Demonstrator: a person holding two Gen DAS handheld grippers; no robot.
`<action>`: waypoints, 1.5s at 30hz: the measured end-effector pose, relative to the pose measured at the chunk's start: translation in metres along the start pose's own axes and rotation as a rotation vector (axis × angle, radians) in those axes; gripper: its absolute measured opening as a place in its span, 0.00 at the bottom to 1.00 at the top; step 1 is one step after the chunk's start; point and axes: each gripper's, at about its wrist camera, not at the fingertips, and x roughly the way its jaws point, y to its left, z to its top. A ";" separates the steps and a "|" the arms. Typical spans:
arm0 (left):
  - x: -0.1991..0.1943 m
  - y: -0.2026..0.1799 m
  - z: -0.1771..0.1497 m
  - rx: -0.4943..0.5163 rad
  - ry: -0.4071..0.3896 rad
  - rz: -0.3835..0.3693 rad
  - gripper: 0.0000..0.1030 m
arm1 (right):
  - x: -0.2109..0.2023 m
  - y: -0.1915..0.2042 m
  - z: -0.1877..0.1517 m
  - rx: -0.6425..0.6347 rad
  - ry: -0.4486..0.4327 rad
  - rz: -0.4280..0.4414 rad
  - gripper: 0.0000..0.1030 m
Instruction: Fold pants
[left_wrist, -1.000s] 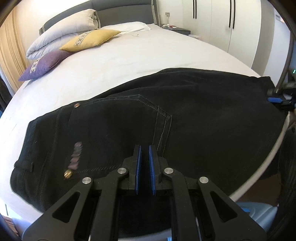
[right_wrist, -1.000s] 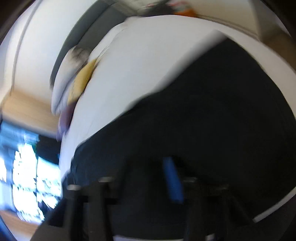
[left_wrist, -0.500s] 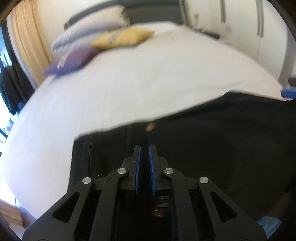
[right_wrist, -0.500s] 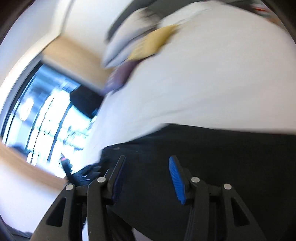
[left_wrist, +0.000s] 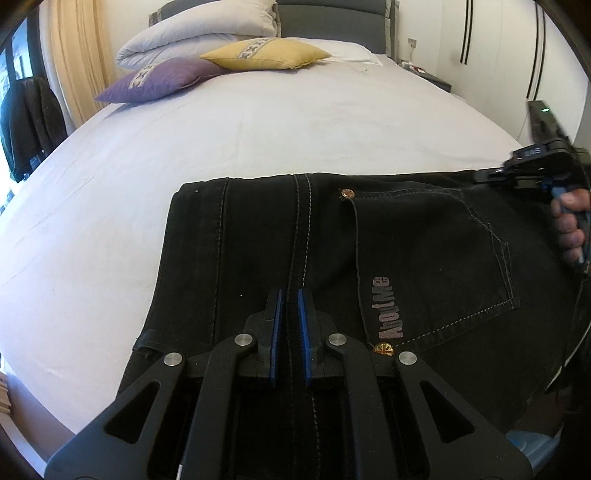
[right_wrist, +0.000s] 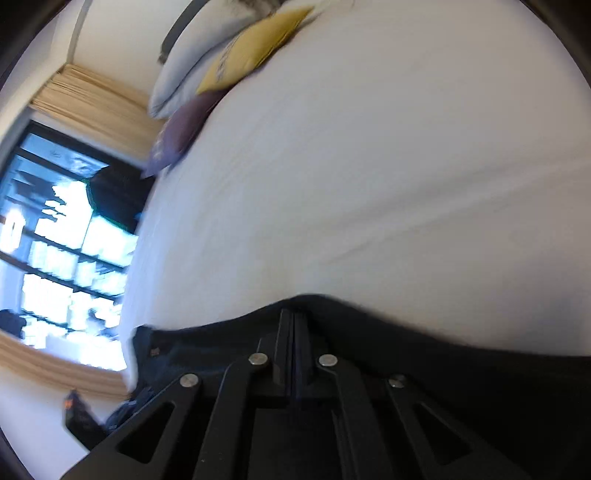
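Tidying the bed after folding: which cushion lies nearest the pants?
The purple cushion, at the bed's left edge; the yellow cushion and white pillows sit farther back.

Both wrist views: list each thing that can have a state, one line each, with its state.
Pants: folded, flat on the bed, back pocket up.
Bed: made, sheet smooth.
Left gripper: shut over the pants' seam; whether it pinches cloth cannot be told.
Right gripper: just closed, at the pants' far edge; a grip cannot be told.
Curtain: drawn aside.
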 end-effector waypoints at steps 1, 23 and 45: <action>0.001 -0.003 -0.001 -0.001 -0.004 0.006 0.08 | -0.010 0.000 -0.002 0.000 -0.020 0.001 0.08; -0.003 -0.036 0.020 -0.034 0.046 0.126 0.18 | -0.294 -0.240 -0.135 0.575 -0.477 -0.276 0.13; -0.048 -0.133 0.029 0.025 -0.015 -0.106 0.19 | -0.339 -0.233 -0.227 0.724 -0.501 -0.018 0.63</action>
